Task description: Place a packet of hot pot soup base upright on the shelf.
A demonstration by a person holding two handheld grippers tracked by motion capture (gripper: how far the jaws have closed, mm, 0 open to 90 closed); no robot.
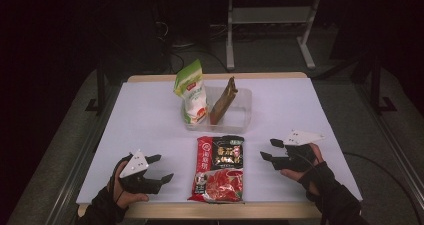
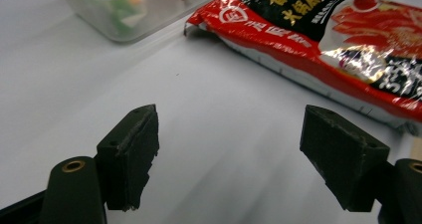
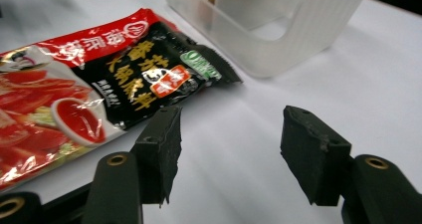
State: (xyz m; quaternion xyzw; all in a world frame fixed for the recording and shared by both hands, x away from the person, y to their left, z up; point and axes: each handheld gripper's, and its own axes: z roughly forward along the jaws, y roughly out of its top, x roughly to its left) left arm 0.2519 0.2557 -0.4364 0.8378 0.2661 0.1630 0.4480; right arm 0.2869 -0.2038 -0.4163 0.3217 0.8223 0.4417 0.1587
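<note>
In the high view a red and black packet [image 1: 220,169] lies flat on the white table [image 1: 150,125], low in the middle of the frame, between the two grippers and touching neither. Its long axis runs up and down the picture, leaning a little: the black end points up toward the clear tub [image 1: 235,116], and the red end reaches down to the table's near edge. The tub sits just above the packet, near the centre of the frame, with a green and white bag [image 1: 191,91] standing upright in its left part and a brown packet [image 1: 223,101] leaning in it to the right. The left gripper [image 1: 161,168] is in the lower left of the frame, jaws spread and pointing right toward the packet, nothing between them. The right gripper [image 1: 267,149] is in the lower right, jaws also spread and empty, pointing left at the packet's black end. In the left gripper view the packet [image 2: 318,40] crosses the upper right, slanting down to the right, with the tub [image 2: 124,10] at the upper left. In the right gripper view the packet [image 3: 99,79] fills the left side, its black end pointing right toward the tub [image 3: 278,30] at the top.
</note>
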